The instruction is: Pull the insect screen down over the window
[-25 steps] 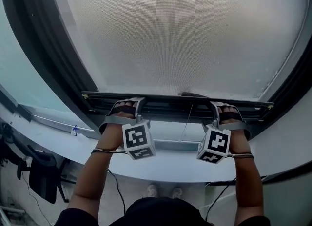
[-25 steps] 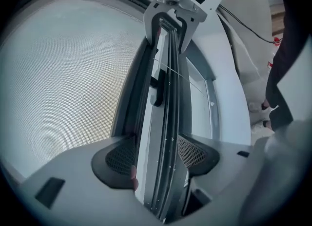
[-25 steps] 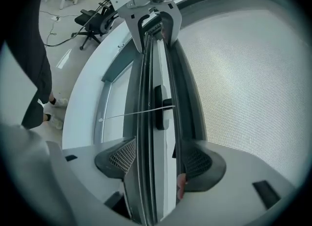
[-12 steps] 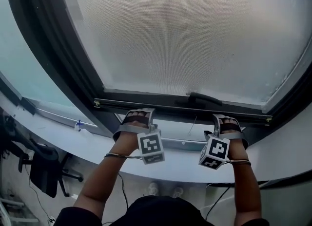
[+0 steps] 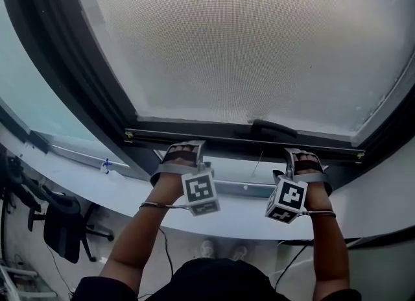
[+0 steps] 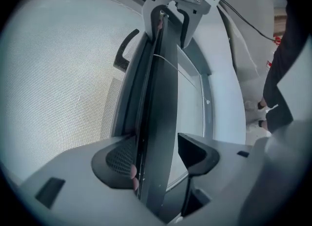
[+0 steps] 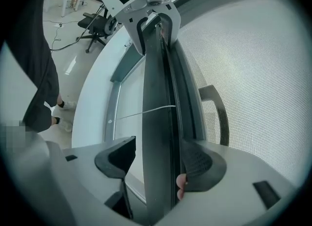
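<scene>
The insect screen point(image 5: 246, 47) covers nearly all of the window, and its dark bottom bar point(image 5: 227, 139) lies straight across, left to right, directly ahead of both grippers and just above the lower window frame point(image 5: 241, 191), with a narrow strip of uncovered pane between them. The left gripper point(image 5: 183, 149) sits on the bar's left part and the right gripper point(image 5: 303, 157) on its right part, with the screen's handle point(image 5: 272, 128) between them and nearer the right one. Each gripper is narrowed round the bar. In the left gripper view one jaw lies on each face of it. In the right gripper view the mesh-side pad presses the bar, while the room-side jaw stands just beside it with a thin sliver of light between. The bar's long axis runs crosswise to the pull, so the remaining travel appears to be straight down toward the white sill point(image 5: 363, 202), both ends going evenly to keep the bar level. Both forearms reach up side by side from below, wrists at about the same height, marker cubes hanging toward the person.
</scene>
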Demonstrator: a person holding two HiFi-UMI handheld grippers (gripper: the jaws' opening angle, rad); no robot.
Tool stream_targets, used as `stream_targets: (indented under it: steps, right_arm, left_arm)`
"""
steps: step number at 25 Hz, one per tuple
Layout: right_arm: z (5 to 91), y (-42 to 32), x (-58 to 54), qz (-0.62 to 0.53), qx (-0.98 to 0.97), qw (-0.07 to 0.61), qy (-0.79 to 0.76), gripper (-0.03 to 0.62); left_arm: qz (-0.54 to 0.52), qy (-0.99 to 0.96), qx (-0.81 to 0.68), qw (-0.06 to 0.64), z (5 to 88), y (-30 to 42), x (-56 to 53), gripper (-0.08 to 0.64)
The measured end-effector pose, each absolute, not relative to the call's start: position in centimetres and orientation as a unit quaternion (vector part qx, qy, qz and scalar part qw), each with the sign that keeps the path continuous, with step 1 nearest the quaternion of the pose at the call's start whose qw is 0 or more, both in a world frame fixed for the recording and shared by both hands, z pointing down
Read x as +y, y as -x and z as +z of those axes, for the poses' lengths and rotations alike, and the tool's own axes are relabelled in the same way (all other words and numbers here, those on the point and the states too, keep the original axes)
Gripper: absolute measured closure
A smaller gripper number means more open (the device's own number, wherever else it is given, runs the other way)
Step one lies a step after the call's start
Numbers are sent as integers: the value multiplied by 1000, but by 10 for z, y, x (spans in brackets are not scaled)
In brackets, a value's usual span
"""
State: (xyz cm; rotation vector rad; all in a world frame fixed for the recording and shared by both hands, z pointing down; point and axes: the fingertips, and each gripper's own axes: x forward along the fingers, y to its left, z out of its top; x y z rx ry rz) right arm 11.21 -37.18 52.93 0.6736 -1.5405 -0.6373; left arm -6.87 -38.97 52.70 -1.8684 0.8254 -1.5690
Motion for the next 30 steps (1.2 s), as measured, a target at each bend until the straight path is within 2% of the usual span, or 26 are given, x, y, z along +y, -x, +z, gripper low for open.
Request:
stream_targets:
  steps: [10,17,23,30]
  right_arm:
    - [525,-109,-367,-270,-676,620,-292,302]
    - [525,-106,-370,-271,-674,615,-306,302]
    - [523,-104,-367,-257,-688,605,-309,302]
    - [526,-107,-369,-264,-671,622,-305,302]
  left_arm:
    - [-598,687,297,288,528,68,-384,285]
    - [-623,647,296,325,532,73,-386,285]
    - [-625,669,279,291,530,72,-380,285]
    - [-627,662,275,305,531,72,-383,285]
